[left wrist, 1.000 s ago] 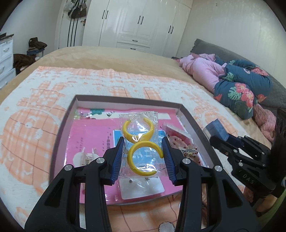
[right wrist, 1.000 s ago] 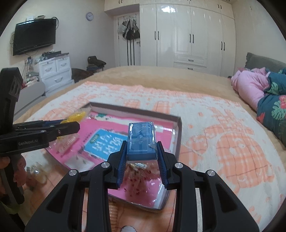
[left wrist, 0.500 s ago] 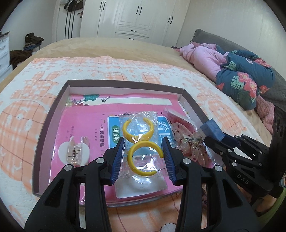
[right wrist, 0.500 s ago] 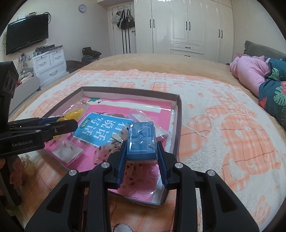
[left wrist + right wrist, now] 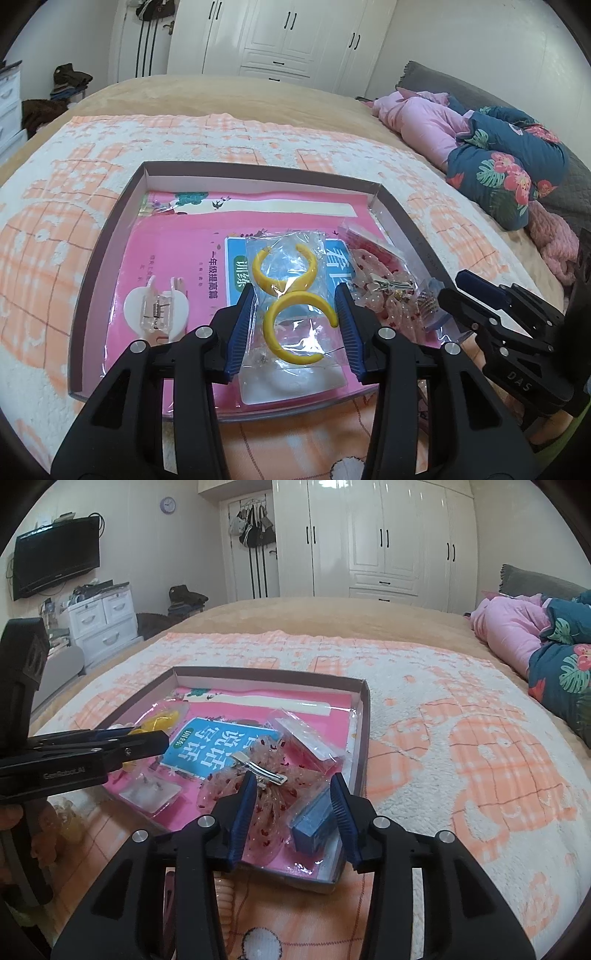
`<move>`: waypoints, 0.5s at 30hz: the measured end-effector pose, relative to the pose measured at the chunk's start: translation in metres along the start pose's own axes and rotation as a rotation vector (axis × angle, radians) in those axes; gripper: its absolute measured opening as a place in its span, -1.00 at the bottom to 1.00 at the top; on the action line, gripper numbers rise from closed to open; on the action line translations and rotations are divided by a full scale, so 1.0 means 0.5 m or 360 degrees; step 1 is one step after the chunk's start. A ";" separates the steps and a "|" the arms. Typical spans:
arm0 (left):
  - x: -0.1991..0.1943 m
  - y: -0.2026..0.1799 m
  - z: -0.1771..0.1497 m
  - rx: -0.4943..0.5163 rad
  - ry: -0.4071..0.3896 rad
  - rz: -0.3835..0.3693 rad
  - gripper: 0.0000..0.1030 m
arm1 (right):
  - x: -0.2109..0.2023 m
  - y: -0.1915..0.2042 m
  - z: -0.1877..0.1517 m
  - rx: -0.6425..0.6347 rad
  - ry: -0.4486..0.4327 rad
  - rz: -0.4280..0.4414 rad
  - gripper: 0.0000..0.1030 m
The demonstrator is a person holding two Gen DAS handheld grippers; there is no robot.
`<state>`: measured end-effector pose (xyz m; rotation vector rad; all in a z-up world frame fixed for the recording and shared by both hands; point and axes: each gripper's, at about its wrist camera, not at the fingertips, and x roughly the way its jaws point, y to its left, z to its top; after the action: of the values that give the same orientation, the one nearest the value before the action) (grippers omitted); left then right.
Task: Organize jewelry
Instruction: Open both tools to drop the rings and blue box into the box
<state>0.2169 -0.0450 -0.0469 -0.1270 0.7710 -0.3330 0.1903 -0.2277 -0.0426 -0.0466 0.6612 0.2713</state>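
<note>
While the left gripper (image 5: 295, 325) hangs over the near half of the tray (image 5: 110, 229), its fingers (image 5: 240, 328) pinch a clear bag (image 5: 291, 332) holding two yellow open bangles (image 5: 284, 273), one above the other. Tray: shallow, dark-rimmed, white-walled, lying on an orange-and-white blanket (image 5: 461, 746) over the bed. Tray lining: a pink booklet (image 5: 184, 258) with a blue title panel. Left part of tray: a white heart-shaped clip (image 5: 157, 306) with a metal spring, lying flat. Right part of tray: a sheer bow (image 5: 258, 797) with red specks and a silver clip, and beyond it a clear packet (image 5: 306, 738) with pink contents. Right gripper (image 5: 291, 808): over the tray's near right corner, fingers (image 5: 341, 808) opening; a blue box (image 5: 314, 823) lies between them on the tray floor, tipped on its side near the right finger; whether the pad touches it cannot be told. Bed's far side: a pink bundle (image 5: 424, 122) and a dark floral quilt (image 5: 506, 158). Background: white wardrobes (image 5: 369, 535) and, in the right wrist view, a wall television (image 5: 55, 554) above a white drawer unit (image 5: 103, 624).
</note>
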 end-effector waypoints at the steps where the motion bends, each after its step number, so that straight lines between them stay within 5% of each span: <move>1: -0.001 0.000 0.000 -0.0001 -0.0002 0.0002 -0.33 | -0.004 0.001 -0.001 0.0000 -0.0005 0.0000 -0.18; 15: -0.042 -0.004 -0.001 -0.0002 -0.0056 0.0001 0.07 | -0.068 -0.010 -0.005 0.0056 -0.0085 -0.0025 0.15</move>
<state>0.2019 -0.0396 -0.0331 -0.1334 0.7366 -0.3292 0.1646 -0.2408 -0.0239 -0.0107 0.6124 0.2447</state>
